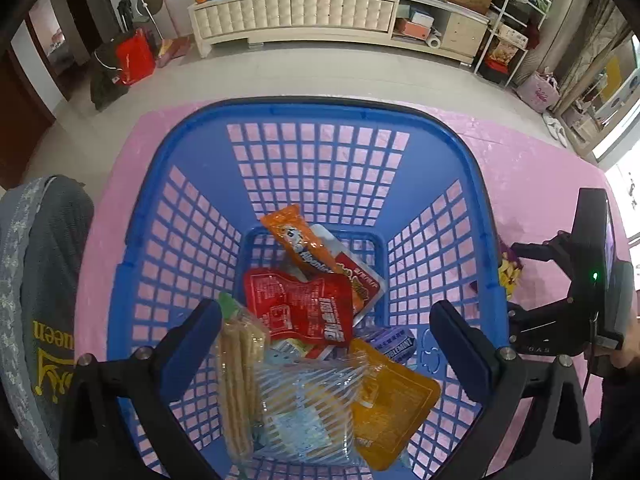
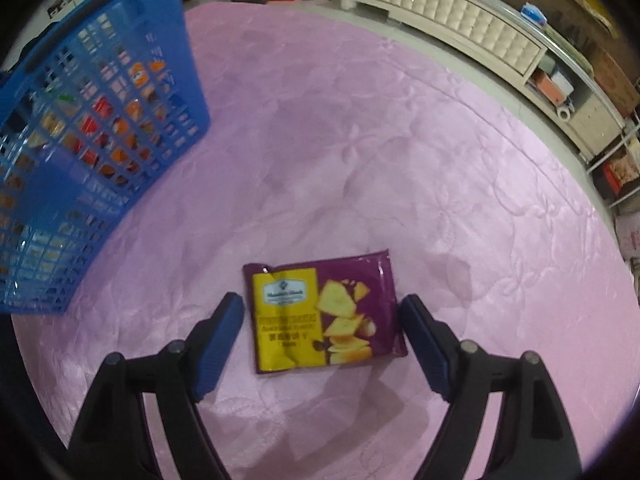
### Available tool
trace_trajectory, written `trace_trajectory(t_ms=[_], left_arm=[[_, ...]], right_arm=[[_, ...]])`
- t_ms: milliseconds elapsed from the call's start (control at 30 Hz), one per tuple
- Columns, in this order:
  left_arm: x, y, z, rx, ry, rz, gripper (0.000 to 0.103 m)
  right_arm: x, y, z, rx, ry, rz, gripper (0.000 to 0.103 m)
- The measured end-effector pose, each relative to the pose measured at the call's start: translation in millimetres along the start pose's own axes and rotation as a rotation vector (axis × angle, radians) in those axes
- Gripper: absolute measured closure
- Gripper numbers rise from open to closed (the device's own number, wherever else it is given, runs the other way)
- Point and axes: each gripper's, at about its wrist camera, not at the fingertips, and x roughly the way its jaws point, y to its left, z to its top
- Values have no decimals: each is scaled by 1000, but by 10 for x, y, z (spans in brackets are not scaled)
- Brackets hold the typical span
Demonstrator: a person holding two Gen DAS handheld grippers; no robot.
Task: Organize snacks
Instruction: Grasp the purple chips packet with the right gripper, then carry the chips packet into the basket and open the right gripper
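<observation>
A blue lattice basket stands on the pink cloth. It holds several snack packets: an orange one, a red one, cracker sticks in clear wrap, a striped clear pack and a yellow-orange pouch. My left gripper hangs open over the basket, pressing on nothing. A purple and yellow cracker packet lies flat on the cloth to the right of the basket. My right gripper is open, with a finger on either side of that packet and a small gap at the left pad.
A grey garment with yellow lettering sits at the left edge of the basket view. A long cream cabinet runs along the far wall, with a red bag on the floor. The right gripper's body is just right of the basket.
</observation>
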Motion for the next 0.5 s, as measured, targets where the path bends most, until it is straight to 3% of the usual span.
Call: trace_trajectory(t_ms=[100,300,500], left_arm=[[-18,32,-20,-24,-2,-38,0],[-185,13,-97,-4,-35,-46,0],[-523,20,-206,13,-91,-69,0]], right_arm=[[-90,83,-58,-3,-4,-3,42],[-223,204,-158,38,-18,-26,43],[-762,344,-162,83,-97,-23,43]])
